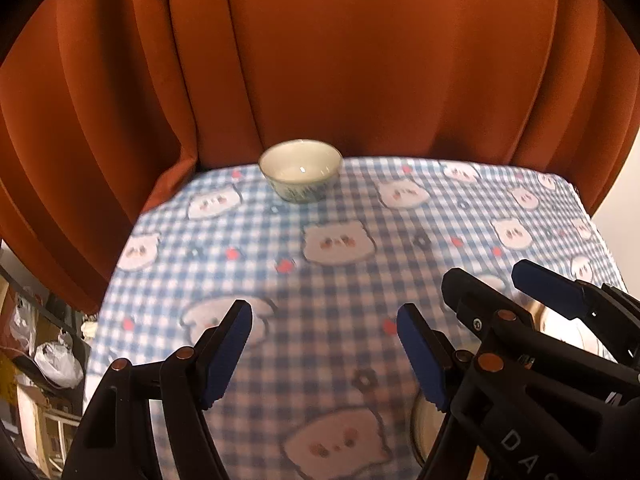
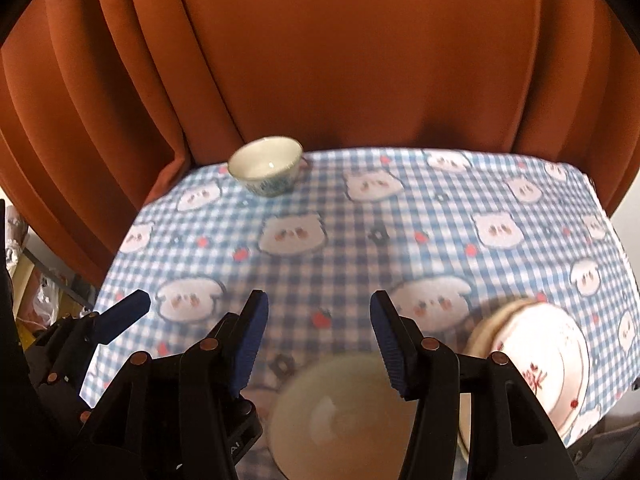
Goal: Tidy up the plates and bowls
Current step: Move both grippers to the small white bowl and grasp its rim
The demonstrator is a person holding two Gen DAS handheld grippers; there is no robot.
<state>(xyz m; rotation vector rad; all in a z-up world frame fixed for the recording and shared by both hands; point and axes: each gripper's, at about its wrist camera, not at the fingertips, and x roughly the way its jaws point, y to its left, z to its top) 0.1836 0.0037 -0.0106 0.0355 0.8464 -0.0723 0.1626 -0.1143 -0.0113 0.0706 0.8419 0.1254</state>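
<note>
1. Left wrist view: the left gripper [image 1: 324, 344] hangs over the tablecloth [image 1: 340, 272], a blue-and-white check printed with white animal faces. Its blue-padded jaws are spread apart with only cloth showing between them; nothing is grasped.
2. At 12 o'clock from that gripper, at the far edge of the table, a small bowl [image 1: 300, 175] stands upright. It is white inside with a blue pattern on its outer wall, and it sits just in front of the orange curtain [image 1: 360, 60].
3. At 3 o'clock in the same view the right gripper [image 1: 486, 286] reaches in, its jaws also parted.
4. Right wrist view: the right gripper [image 2: 320, 340] has its jaws released and holds nothing. Below and between them, at 6 o'clock, a pale bowl [image 2: 340, 420] lies blurred on the cloth; the pads do not press on it.
5. At 4 o'clock from the right gripper, a white plate [image 2: 556, 364] with red characters rests on a darker-rimmed dish [image 2: 486, 326] beneath it. How many pieces are stacked there I cannot tell.
6. At 11 o'clock in this view the small bowl [image 2: 266, 166] appears again, well apart from the plate and the pale bowl.
7. At 9 o'clock a finger of the left gripper [image 2: 120, 314] shows at the table's left edge.
8. At 8 o'clock in the left wrist view, off the table, white plastic bags [image 1: 56, 364] lie among clutter.
</note>
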